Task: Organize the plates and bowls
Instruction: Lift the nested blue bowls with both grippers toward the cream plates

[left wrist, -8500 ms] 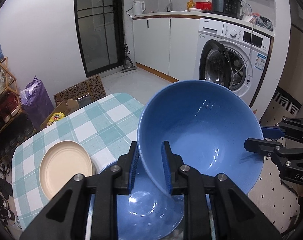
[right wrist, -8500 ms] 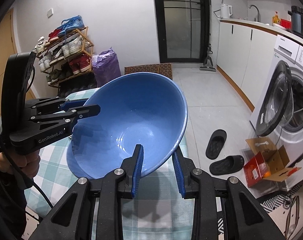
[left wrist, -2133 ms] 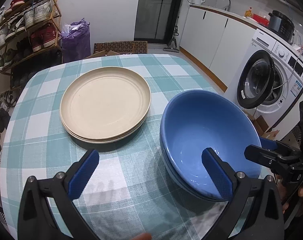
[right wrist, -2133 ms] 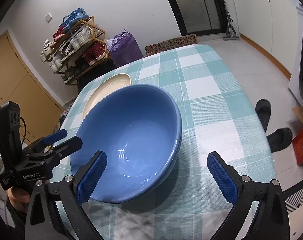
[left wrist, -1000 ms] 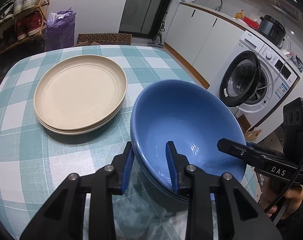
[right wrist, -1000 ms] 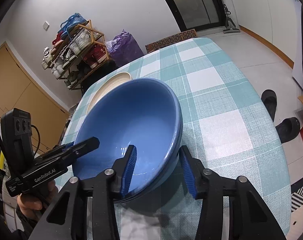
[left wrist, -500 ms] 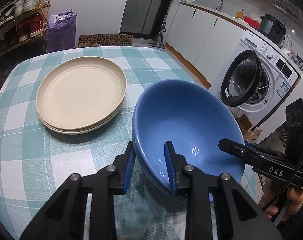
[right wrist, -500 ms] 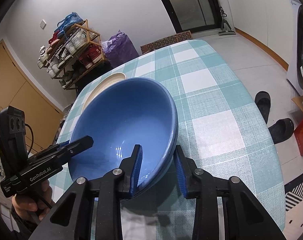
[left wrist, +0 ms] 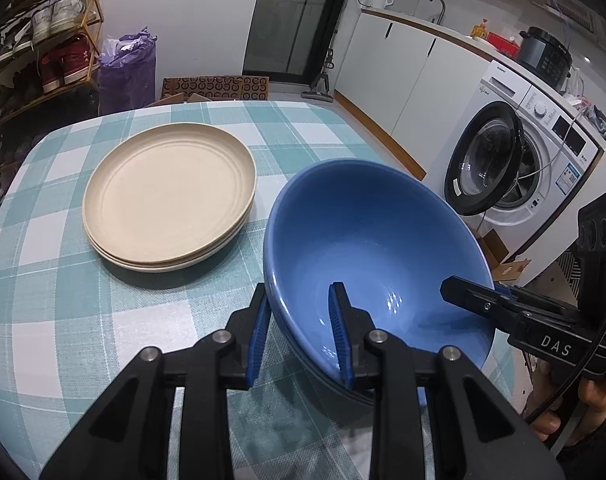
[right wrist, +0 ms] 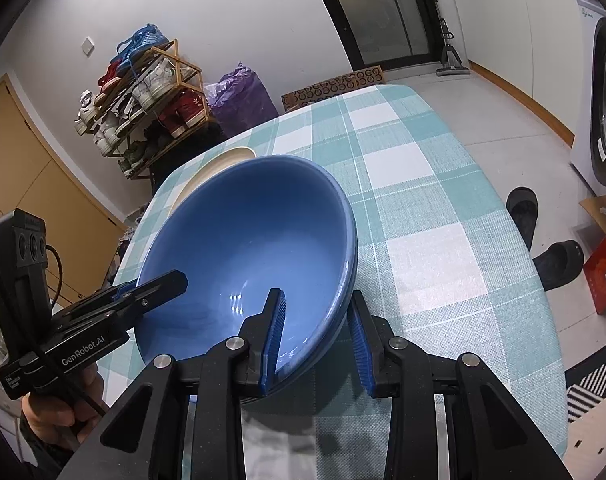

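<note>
Two nested blue bowls (left wrist: 367,240) stand on the checked table, to the right of a stack of cream plates (left wrist: 169,194). My left gripper (left wrist: 301,332) is shut on the near rim of the bowl stack. My right gripper (right wrist: 317,336) is shut on the opposite rim of the blue bowls (right wrist: 247,252). Each gripper shows in the other's view, the right one at the bowls' right side (left wrist: 479,300), the left one at their left side (right wrist: 151,286). In the right wrist view the cream plates (right wrist: 223,164) peek out behind the bowls.
The table with its teal and white checked cloth (left wrist: 63,320) ends close to the right of the bowls (right wrist: 523,280). A washing machine (left wrist: 523,176) stands beyond that edge. Slippers (right wrist: 543,232) and a red box lie on the floor. A shoe rack (right wrist: 143,96) stands behind the table.
Both grippers were wide open around the bowls two seconds ago and have since closed on opposite rims. In the last half second the bowls have stayed almost still.
</note>
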A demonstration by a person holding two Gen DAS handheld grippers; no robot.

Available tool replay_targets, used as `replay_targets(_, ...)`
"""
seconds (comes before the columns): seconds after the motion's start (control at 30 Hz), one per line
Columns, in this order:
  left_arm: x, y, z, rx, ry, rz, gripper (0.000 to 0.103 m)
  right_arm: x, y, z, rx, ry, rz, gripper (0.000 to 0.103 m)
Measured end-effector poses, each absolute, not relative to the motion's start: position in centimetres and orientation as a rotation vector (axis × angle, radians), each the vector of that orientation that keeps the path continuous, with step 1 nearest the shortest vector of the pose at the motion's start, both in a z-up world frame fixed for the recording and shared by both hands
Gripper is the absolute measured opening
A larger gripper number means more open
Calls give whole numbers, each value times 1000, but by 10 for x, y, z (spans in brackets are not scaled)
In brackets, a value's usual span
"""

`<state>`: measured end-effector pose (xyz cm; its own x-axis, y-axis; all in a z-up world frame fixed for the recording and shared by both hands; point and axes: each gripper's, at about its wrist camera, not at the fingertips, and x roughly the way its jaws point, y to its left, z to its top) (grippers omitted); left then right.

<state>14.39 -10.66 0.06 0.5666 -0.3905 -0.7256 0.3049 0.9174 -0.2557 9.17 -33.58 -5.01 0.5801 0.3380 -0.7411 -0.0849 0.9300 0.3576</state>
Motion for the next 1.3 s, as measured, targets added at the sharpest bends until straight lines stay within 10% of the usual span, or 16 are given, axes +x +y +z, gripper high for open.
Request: replay_targets(1.3,144,-60,61,-102,754,-317,27,96,-285,40,173,770,359,32)
